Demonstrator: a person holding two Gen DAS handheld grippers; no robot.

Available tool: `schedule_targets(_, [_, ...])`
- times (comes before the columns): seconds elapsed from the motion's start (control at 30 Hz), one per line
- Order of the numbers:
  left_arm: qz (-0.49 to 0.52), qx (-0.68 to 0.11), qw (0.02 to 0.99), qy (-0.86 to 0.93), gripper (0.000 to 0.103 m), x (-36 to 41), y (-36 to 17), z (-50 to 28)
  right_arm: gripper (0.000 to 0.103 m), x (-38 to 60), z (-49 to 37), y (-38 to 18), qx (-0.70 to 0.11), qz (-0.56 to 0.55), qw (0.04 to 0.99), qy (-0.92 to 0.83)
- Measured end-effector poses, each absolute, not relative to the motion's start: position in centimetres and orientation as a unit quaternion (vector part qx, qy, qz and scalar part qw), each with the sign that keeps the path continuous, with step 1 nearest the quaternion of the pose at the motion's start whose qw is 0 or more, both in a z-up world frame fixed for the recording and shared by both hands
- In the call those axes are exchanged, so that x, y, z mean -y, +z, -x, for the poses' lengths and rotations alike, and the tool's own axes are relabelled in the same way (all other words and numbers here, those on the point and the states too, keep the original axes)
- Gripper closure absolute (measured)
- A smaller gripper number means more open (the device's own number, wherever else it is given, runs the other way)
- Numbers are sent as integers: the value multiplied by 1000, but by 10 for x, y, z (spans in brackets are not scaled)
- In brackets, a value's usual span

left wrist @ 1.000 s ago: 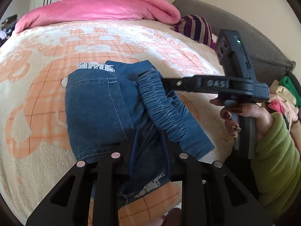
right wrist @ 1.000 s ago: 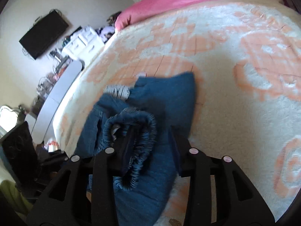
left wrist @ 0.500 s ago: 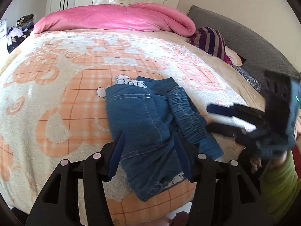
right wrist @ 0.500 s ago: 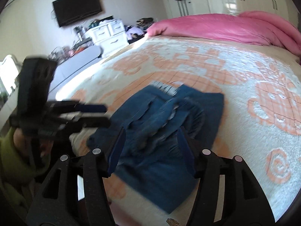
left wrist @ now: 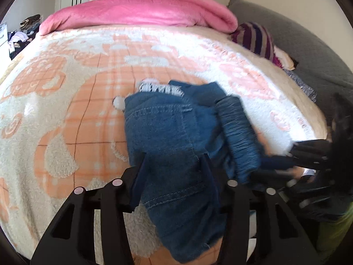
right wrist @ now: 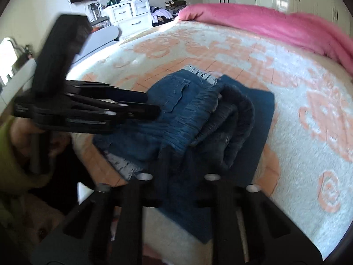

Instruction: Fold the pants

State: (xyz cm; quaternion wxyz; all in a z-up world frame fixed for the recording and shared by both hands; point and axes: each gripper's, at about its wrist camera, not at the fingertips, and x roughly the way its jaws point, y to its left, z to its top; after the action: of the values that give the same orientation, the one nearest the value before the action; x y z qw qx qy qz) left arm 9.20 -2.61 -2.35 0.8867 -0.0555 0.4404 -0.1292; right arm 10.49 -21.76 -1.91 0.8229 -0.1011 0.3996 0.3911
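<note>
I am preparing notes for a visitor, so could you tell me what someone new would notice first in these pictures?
The folded blue jeans catch the eye first, lying in a bundle near the front edge of the bed on the peach-and-cream blanket. Next comes the bright pink duvet heaped across the far end of the bed. The left gripper and right gripper both reach toward the denim with jaws apart.

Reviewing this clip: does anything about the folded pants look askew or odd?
Yes. The jeans form an uneven bundle: the elastic waistband bunches up on top, and a frayed hem pokes out at the far edge.
</note>
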Motion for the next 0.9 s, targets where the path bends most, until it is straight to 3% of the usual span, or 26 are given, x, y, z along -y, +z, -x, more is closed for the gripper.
schedule_targets(0.3, [57, -438, 888, -125, 53, 24, -32, -89, 93, 224, -110, -32, -422, 77, 812, 396])
schedule_targets(0.37, [62, -431, 892, -123, 48, 21, -25, -84, 80, 231, -109, -22, -405, 54, 818, 405])
schedule_targets(0.4, [61, -427, 894, -122, 45, 20, -22, -83, 65, 236, -109, -17, -394, 47, 826, 400])
schedule_targets(0.53, [54, -412, 903, -113, 42, 17, -9, -76, 53, 260, -114, -1, -361, 8, 862, 357])
schedule_targets(0.63, [52, -406, 906, -106, 31, 15, -4, -75, 42, 270, -121, -3, -364, -6, 873, 325])
schedule_targets(0.9, [54, -418, 902, -95, 31, 11, -13, -82, 42, 281, -142, -22, -396, -38, 872, 283])
